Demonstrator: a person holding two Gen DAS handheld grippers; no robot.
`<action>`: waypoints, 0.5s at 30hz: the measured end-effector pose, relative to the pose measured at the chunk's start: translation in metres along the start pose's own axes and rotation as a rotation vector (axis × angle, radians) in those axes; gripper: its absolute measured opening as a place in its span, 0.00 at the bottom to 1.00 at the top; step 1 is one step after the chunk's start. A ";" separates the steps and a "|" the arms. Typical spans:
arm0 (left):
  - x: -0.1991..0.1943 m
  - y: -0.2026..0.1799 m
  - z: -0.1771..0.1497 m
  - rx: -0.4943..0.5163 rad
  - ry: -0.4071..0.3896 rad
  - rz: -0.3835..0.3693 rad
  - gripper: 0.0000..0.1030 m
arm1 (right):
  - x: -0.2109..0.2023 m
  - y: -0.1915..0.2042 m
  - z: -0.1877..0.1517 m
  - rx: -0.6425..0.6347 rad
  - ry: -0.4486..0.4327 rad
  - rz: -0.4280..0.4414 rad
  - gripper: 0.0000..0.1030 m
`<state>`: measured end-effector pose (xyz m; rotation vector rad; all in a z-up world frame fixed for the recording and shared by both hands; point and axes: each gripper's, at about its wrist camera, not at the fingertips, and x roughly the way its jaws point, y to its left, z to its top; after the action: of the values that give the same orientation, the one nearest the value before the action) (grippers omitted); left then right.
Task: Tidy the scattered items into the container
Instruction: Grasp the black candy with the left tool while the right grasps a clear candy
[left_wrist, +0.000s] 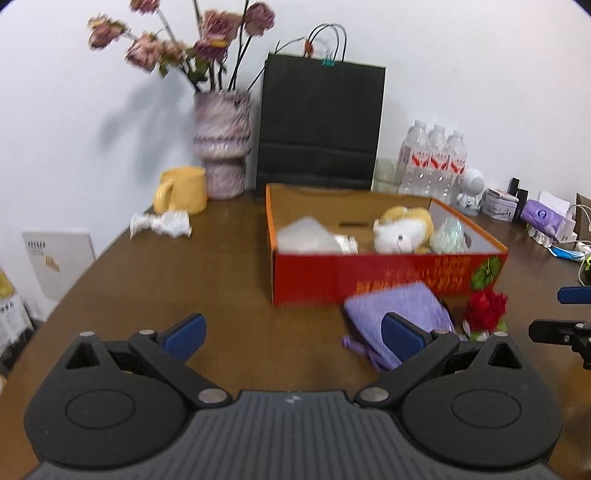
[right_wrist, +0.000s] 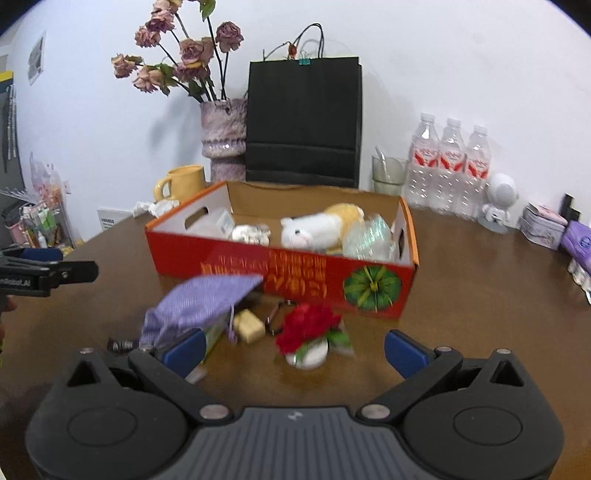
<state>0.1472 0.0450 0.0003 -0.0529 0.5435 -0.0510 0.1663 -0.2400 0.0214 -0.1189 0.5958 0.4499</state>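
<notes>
Pouch (right_wrist: 201, 302) hides items beside red box (right_wrist: 280, 273); edges blurred.

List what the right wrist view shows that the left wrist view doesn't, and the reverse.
Only the right wrist view: a small tan block and a dark clip on the table beside the purple pouch, plus the box's handle cutout.

Only the left wrist view: a white panel beyond the table's left edge and a blue face mask at far right.

Both: the red box holding a plush toy, the red flower, yellow mug, and open, empty tongs.
</notes>
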 end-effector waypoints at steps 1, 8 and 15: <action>-0.001 0.000 -0.005 -0.008 0.011 -0.005 1.00 | -0.003 0.001 -0.004 0.006 0.000 -0.004 1.00; -0.009 -0.006 -0.033 -0.022 0.044 -0.018 1.00 | -0.008 0.014 -0.034 0.043 0.029 -0.017 1.00; -0.012 -0.011 -0.040 0.019 0.051 -0.014 0.92 | -0.004 0.026 -0.042 0.043 0.059 0.018 1.00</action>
<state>0.1153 0.0334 -0.0271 -0.0367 0.5940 -0.0714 0.1302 -0.2283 -0.0098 -0.0862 0.6649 0.4517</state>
